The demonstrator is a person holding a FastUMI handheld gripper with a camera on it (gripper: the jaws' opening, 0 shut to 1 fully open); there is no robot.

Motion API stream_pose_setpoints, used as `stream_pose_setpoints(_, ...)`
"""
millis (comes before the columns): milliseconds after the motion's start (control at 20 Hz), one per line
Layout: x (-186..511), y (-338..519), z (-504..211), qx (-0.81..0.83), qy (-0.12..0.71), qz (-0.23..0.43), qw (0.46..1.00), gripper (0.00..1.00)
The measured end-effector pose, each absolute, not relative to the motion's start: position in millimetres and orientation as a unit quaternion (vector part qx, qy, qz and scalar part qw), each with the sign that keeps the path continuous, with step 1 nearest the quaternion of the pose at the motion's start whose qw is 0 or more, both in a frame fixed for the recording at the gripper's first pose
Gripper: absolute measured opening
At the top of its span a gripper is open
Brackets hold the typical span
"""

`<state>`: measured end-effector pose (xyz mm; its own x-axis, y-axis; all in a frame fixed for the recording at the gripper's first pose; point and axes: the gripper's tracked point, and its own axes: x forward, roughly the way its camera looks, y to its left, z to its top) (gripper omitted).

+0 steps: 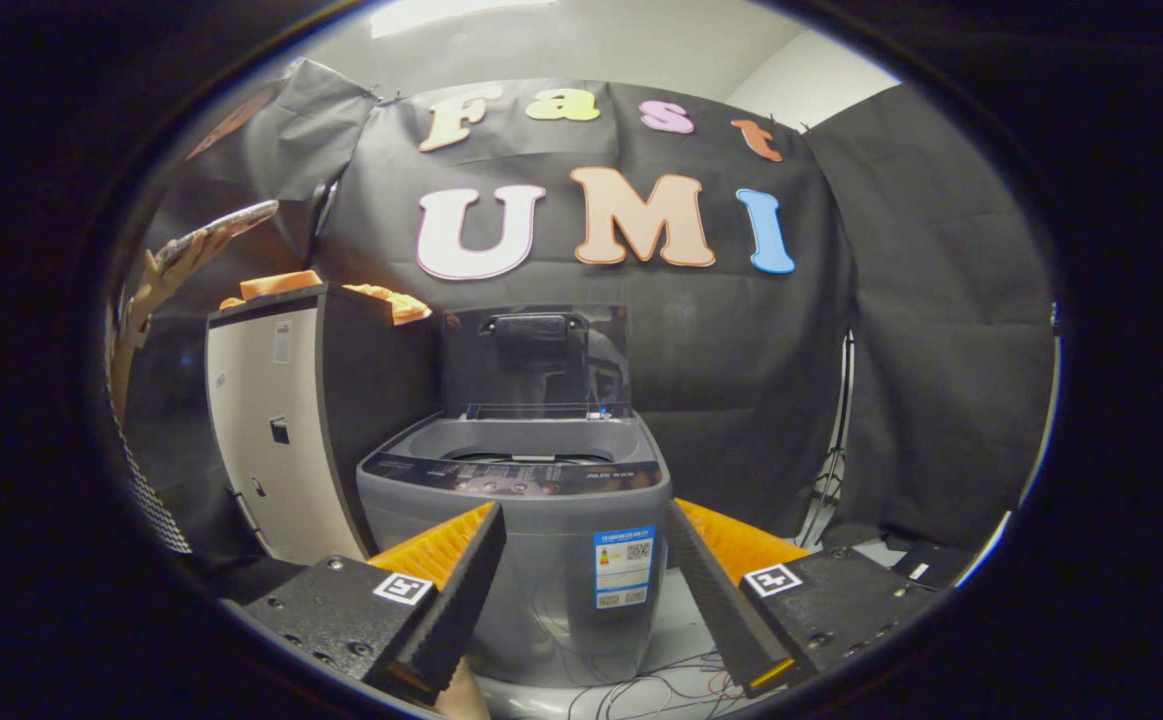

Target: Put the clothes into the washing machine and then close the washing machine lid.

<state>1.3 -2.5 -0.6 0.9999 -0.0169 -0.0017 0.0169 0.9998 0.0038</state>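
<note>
Black cloth is hung behind the washing machine [516, 500], centre frame, lid [536, 360] raised, while orange clothes [391, 298] are seen upper left atop a cabinet [271, 420]; gripper [581, 575] fingers are spread, empty, so reaching is judged next.

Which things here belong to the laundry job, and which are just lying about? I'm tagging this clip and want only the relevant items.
Job:
washing machine, beyond the fingers
its lid, standing open
orange clothes on the cabinet
gripper, open, holding nothing

Lying about:
cabinet left of the machine
cables on the floor
</note>
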Motion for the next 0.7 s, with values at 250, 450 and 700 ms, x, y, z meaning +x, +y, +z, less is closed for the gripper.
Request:
stream_pose_setpoints(250,0.7,-1.5,-0.3,0.001,0.001,-0.007,1.000,0.97)
stream_pose_setpoints(450,0.8,-1.7,-0.4,0.002,0.001,-0.007,1.000,0.97)
stream_pose_setpoints(700,0.9,-0.7,-0.5,0.002,0.002,-0.004,1.000,0.97)
